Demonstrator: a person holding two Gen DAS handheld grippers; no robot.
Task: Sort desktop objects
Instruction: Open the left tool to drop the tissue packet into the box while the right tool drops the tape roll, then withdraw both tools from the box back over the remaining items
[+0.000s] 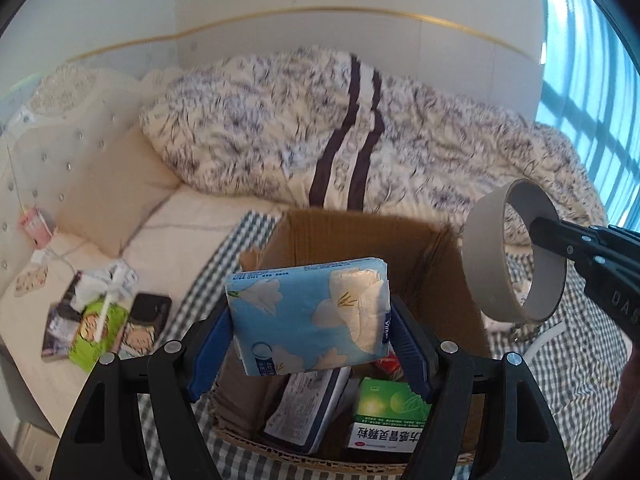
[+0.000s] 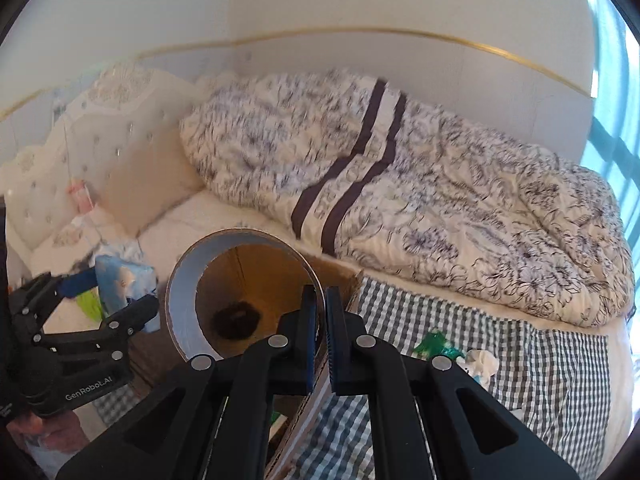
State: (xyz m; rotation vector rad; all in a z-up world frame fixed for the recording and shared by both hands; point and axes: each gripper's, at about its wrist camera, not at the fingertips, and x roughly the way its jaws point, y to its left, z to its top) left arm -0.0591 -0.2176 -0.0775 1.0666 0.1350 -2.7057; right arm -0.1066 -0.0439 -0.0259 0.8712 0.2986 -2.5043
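Note:
My left gripper is shut on a blue tissue pack printed with white flowers and holds it over an open cardboard box. Inside the box lie a green medicine box and a white and blue packet. My right gripper is shut on the wall of a grey tape roll and holds it above the box's right side. In the left wrist view the right gripper and the tape roll hang at the right. In the right wrist view the left gripper and the tissue pack show at the left.
The box stands on a checked cloth on a bed. A flowered quilt is piled behind it, with a beige pillow to the left. A green packet and books lie left of the box. A green wrapper and crumpled tissue lie to the right.

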